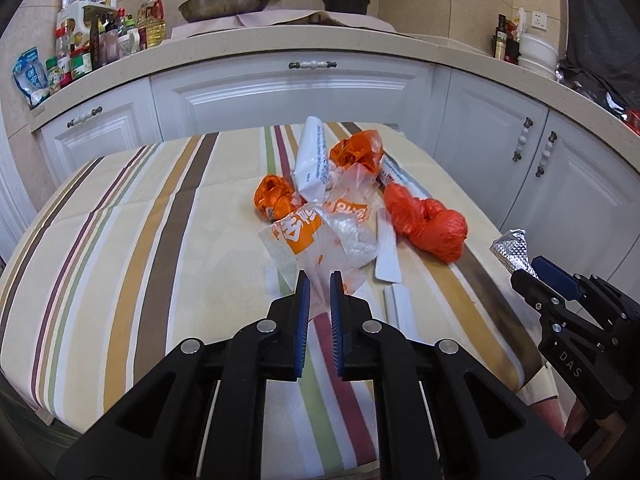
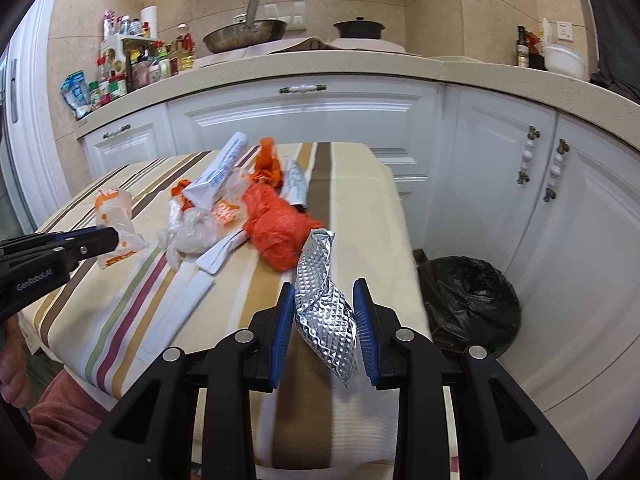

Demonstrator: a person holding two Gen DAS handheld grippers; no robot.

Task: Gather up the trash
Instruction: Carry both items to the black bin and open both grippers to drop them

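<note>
My left gripper (image 1: 319,280) is shut on the edge of a clear and orange plastic wrapper (image 1: 316,240), held just above the striped table; it also shows in the right wrist view (image 2: 116,220). My right gripper (image 2: 323,292) is shut on a crumpled silver foil wrapper (image 2: 326,304), held over the table's right edge; the foil also shows in the left wrist view (image 1: 512,252). A pile of trash lies mid-table: a red plastic bag (image 2: 280,232), orange bags (image 1: 274,196), a white tube (image 1: 312,160), white paper strips (image 2: 188,280).
The striped tablecloth (image 1: 140,240) covers the table. A bin lined with a black bag (image 2: 468,300) stands on the floor right of the table. White cabinets (image 1: 304,96) and a counter with bottles, a pan and a pot lie behind.
</note>
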